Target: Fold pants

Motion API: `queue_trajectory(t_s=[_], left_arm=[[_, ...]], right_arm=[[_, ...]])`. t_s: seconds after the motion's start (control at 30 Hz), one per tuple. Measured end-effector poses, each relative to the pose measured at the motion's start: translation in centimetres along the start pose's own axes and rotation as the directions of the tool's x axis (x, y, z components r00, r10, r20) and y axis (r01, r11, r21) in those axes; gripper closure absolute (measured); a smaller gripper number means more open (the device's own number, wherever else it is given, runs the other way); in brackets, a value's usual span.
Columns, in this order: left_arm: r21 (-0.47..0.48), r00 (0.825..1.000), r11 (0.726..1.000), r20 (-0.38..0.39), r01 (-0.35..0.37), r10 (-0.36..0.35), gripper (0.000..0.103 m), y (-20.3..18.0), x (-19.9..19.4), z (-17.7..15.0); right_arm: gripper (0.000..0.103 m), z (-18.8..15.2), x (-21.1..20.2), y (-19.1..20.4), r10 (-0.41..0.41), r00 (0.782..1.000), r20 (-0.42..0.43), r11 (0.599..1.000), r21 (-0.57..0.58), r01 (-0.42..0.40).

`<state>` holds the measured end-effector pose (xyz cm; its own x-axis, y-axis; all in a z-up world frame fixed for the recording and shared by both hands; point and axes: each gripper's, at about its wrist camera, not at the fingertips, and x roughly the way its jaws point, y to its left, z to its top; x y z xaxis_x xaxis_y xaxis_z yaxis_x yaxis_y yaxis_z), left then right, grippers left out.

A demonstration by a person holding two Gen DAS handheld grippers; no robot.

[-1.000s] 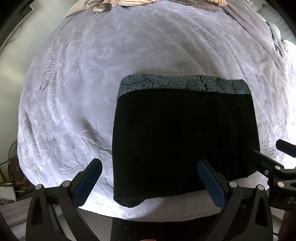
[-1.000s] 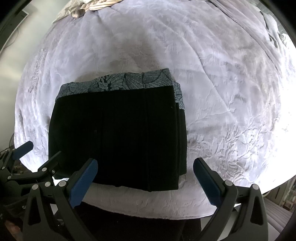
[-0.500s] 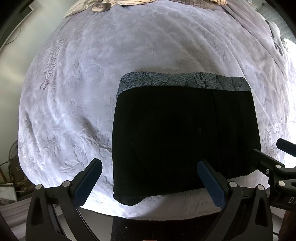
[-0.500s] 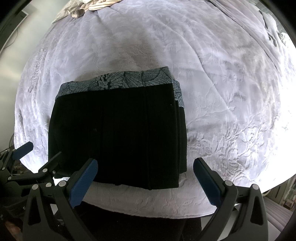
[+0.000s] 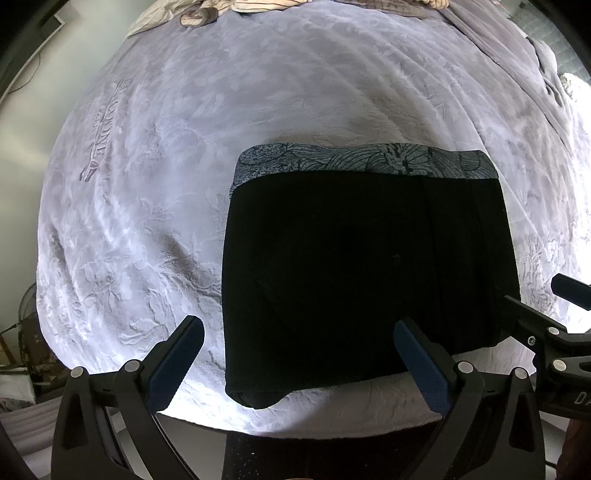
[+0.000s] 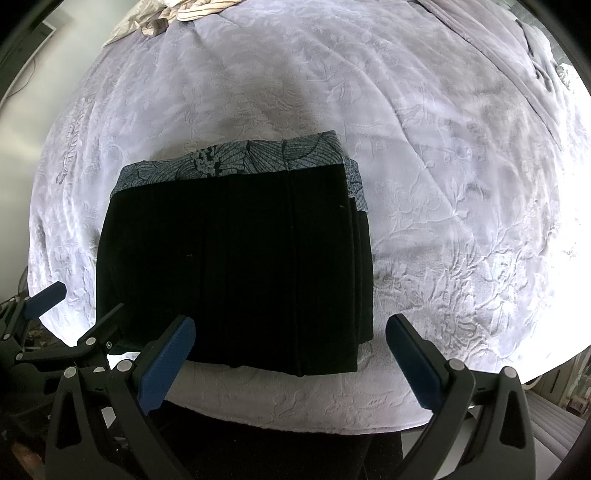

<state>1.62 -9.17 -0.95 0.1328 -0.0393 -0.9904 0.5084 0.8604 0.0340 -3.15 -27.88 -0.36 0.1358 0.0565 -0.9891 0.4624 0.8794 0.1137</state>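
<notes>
Black pants (image 5: 365, 266) (image 6: 236, 266) lie folded into a flat rectangle on the bed, with a grey leaf-patterned waistband (image 5: 365, 164) (image 6: 236, 160) along the far edge. My left gripper (image 5: 299, 354) hovers open above the bundle's near left corner, holding nothing. My right gripper (image 6: 291, 349) is open too, above the near right corner, with nothing between its blue pads. Each gripper shows at the edge of the other's view: the right gripper (image 5: 554, 317) and the left gripper (image 6: 62, 314).
A pale lilac embossed bedspread (image 5: 166, 166) (image 6: 461, 184) covers the bed all around the pants. Crumpled striped cloth (image 5: 229, 7) (image 6: 177, 14) lies at the far end. The bed's near edge (image 6: 295, 417) runs just below the grippers, with dark floor beyond.
Both grippers have drawn slightly back and up from the folded pants; the bundle sits a little higher in both views. The pants have not moved.
</notes>
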Motion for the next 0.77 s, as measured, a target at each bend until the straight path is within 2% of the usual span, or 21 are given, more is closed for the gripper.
queue_trajectory(t_s=[0.6, 0.77], left_arm=[[0.005, 1.000, 1.000, 0.004, -0.010, 0.010, 0.000, 0.05, -0.12, 0.18], [0.007, 0.999, 1.000, 0.032, -0.009, 0.009, 0.000, 0.07, -0.50, 0.08]], right_arm=[[0.000, -0.02, -0.01, 0.02, 0.000, 1.000, 0.000, 1.000, 0.000, 0.000], [0.000, -0.04, 0.00, -0.03, 0.001, 1.000, 0.001, 1.000, 0.000, -0.001]])
